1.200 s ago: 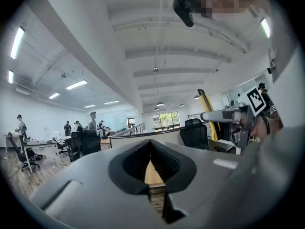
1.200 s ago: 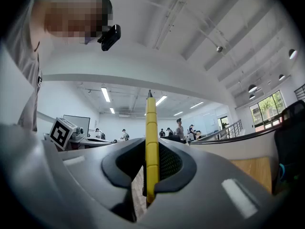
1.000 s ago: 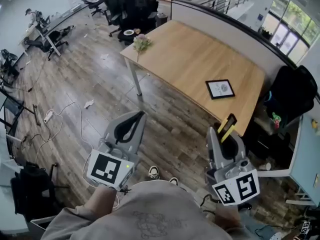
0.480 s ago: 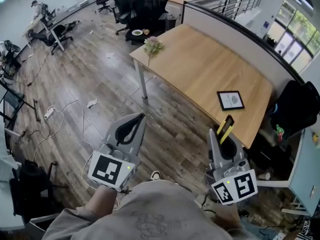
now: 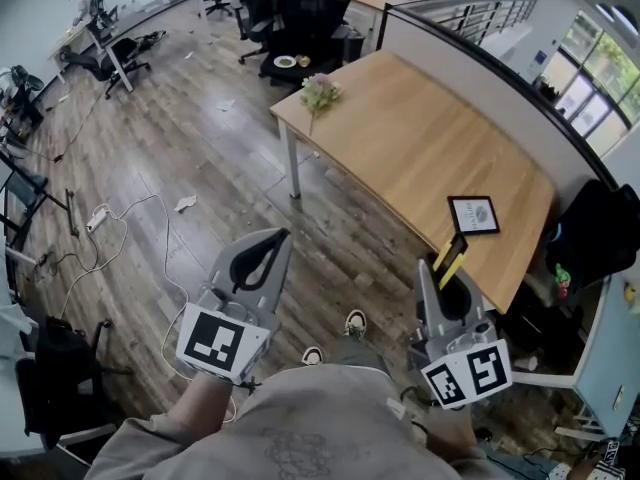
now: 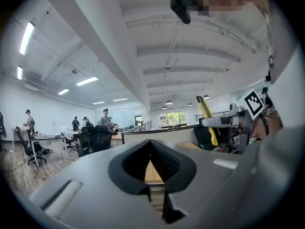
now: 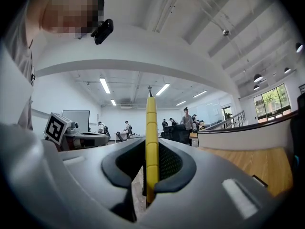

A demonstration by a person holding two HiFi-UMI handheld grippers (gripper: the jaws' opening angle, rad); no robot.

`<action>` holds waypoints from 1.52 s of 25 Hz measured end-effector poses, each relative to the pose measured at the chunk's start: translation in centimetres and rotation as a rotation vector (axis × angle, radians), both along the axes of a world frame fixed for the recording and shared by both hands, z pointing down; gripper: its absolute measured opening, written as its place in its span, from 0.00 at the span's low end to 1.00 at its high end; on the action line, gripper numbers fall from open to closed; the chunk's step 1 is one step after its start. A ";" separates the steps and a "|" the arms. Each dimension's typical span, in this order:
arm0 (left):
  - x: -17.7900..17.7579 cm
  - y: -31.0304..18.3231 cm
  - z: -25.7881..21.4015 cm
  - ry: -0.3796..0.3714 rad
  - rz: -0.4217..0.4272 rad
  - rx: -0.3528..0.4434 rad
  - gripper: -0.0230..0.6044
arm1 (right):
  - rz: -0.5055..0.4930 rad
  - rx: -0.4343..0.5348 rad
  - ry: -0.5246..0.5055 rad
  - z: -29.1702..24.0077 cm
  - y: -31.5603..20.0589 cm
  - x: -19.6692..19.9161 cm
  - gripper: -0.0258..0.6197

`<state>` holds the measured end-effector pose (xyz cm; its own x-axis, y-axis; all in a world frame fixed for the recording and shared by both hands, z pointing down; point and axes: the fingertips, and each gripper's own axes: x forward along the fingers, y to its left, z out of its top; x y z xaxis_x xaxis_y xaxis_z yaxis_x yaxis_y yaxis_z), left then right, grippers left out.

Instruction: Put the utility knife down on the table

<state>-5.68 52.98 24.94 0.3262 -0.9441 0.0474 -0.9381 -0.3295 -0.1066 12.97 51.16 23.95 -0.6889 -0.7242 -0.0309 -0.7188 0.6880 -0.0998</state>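
The yellow utility knife point(image 5: 454, 254) stands upright between the jaws of my right gripper point(image 5: 447, 272), which is shut on it. In the right gripper view the knife point(image 7: 151, 128) rises from the gripper point(image 7: 151, 149) with its thin tip pointing up. The wooden table point(image 5: 420, 138) lies ahead and to the right, its near corner just beyond the knife. My left gripper point(image 5: 281, 236) hangs over the floor at the left, shut with nothing in it. In the left gripper view, its jaws meet at the tip point(image 6: 150, 144), and the right gripper with the knife point(image 6: 208, 119) shows off to the right.
On the table lie a small framed tablet point(image 5: 473, 215) near the right end and a bunch of flowers point(image 5: 319, 91) at the far left corner. Black office chairs point(image 5: 300, 18) stand beyond it. Cables and a power strip point(image 5: 96, 224) trail on the wood floor at left.
The person has walked toward the table, so it sits closer to the right gripper in the head view. Both grippers keep their pose, and the knife stays held.
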 end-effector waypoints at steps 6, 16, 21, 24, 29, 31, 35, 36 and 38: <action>0.6 -5.0 1.3 0.001 0.009 -0.051 0.03 | 0.012 -0.037 -0.015 1.4 -5.0 0.9 0.14; 2.4 -18.6 2.2 -0.024 -0.022 -0.089 0.03 | -0.017 -0.063 -0.004 2.7 -19.3 2.6 0.14; 3.3 -25.2 1.8 -0.052 -0.037 -0.084 0.03 | -0.050 -0.080 0.004 3.1 -26.3 3.1 0.14; 3.8 -28.4 2.1 -0.054 -0.052 -0.108 0.03 | -0.067 -0.100 0.001 3.7 -29.8 3.4 0.14; 4.7 -32.5 2.2 -0.065 -0.070 -0.104 0.03 | -0.095 -0.118 -0.001 4.8 -34.2 4.1 0.14; 5.0 -33.8 2.2 -0.068 -0.071 -0.094 0.03 | -0.098 -0.124 -0.005 5.0 -35.7 4.3 0.14; 4.7 -35.6 2.4 -0.080 -0.081 -0.088 0.03 | -0.100 -0.140 -0.018 5.6 -37.9 4.2 0.14; 4.5 -36.0 2.3 -0.082 -0.084 -0.074 0.03 | -0.100 -0.143 -0.018 5.7 -38.4 4.2 0.14; 4.3 -36.8 1.9 -0.075 -0.082 -0.050 0.03 | -0.099 -0.152 -0.015 5.9 -39.3 4.2 0.14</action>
<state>-1.33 16.19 26.88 0.2416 -0.9634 0.1161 -0.9521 -0.2584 -0.1632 17.13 11.86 29.84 -0.7573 -0.6501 0.0625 -0.6460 0.7316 -0.2181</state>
